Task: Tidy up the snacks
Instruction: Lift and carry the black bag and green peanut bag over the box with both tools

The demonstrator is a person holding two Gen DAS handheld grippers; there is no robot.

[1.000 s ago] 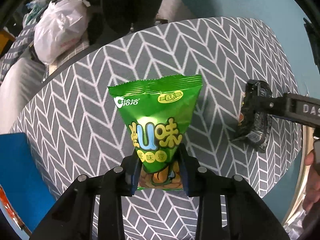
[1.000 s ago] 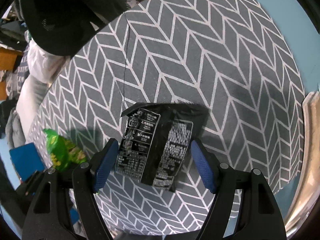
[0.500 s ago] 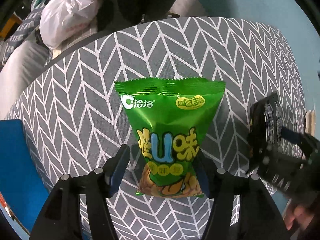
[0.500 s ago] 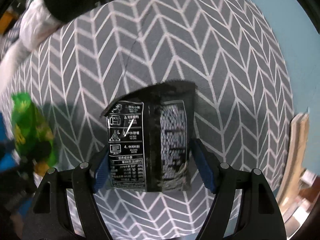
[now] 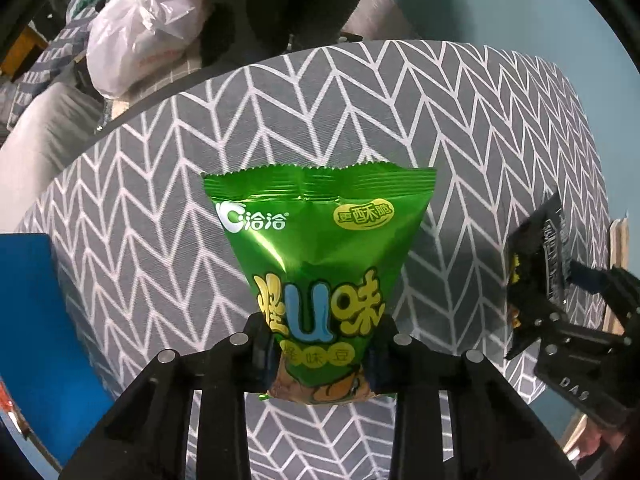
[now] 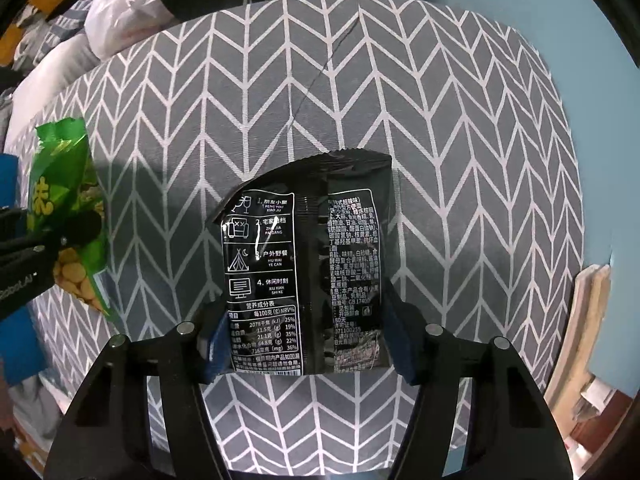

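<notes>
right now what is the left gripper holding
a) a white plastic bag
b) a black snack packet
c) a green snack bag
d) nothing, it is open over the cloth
c: in the left wrist view the left gripper has its fingers pinched on the lower part of the green snack bag, while the black snack packet sits between the fingers of the right gripper.

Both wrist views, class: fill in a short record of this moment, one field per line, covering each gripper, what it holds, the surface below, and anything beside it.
left gripper: shut on the green snack bag, gripping its lower end
right gripper: shut on the black snack packet, printed back facing the camera
surface: grey chevron cloth, beneath both packs
left edge: blue box
background: white plastic bag
</notes>
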